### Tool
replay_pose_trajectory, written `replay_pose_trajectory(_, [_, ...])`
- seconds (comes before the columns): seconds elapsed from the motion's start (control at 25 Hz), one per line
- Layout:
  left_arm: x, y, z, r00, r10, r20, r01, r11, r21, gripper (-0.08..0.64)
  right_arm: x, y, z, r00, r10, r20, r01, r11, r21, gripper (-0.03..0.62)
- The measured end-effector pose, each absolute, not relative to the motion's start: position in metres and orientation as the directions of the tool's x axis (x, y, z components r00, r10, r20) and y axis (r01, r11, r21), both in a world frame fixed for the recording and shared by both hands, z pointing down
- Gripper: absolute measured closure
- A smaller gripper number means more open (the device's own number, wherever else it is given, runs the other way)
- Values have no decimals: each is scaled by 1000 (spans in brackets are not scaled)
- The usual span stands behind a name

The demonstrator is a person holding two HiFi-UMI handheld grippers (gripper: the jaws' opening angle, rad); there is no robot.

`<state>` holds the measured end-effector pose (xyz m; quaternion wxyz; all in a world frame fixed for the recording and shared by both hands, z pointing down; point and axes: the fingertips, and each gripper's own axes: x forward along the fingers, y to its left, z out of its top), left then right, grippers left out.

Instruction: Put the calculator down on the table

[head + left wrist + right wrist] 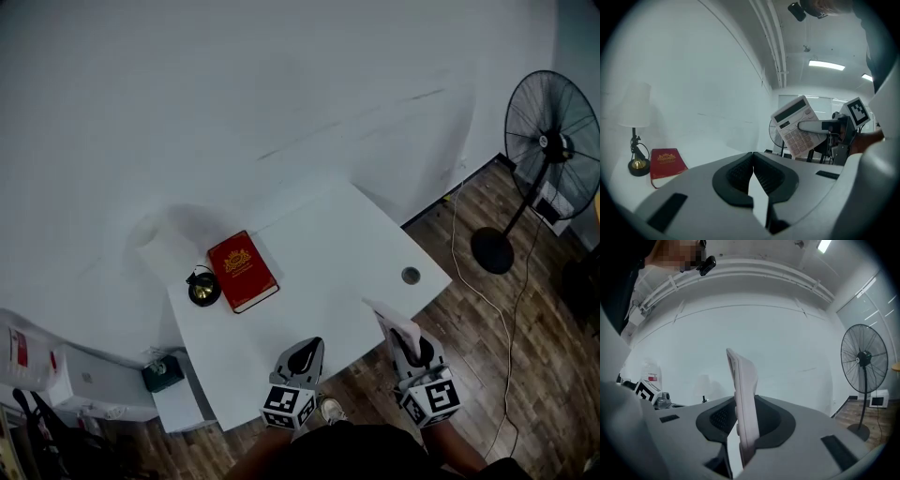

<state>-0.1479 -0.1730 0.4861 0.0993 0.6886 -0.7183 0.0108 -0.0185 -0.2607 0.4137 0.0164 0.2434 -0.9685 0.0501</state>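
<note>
Jaws of the right gripper (740, 420) clamp a pale grey rectangular plastic calculator (743, 390) edge-on, long axis upright, keys facing 9 o'clock, at the white square table's (328, 234) 5 o'clock edge. The left gripper's (753, 176) jaws are pressed together, empty. The table is bare from centre to 2 o'clock. At 9 o'clock lies a red hardcover book (243, 271) with a gold crest, its lettering unreadable, beside a small black-based lamp (202, 289).

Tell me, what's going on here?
A person holds a gripper in each hand by a white table. The right gripper has its jaws shut on a calculator, held up on edge, not set down yet. The left gripper is shut and empty. A book and lamp sit on the table.
</note>
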Motion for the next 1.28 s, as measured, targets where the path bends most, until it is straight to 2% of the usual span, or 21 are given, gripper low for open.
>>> replay_pose_trajectory(0.2, [-199,-159,491,-111,-980,163,-983,132,124,540,-69,-264,419,-906,-416,79,-422,902,-89,476])
replay_pose_trajectory(0.56, [-246,-133,512,-240,-951,195,-949,272,159,540,-141,-264,445,-948,-287,137,-305,944,-130,476])
replay_pose_trajectory(0.8, [-256,-125,531,-311,-922,229,-915,355,189,540,-165,-269,473,-956,-208,206,-241,959,-149,476])
replay_pose_trajectory(1.28, [-257,-141,563,-368,-879,302,-872,439,214,540,-198,-302,539,-935,-85,344,-198,931,-308,476])
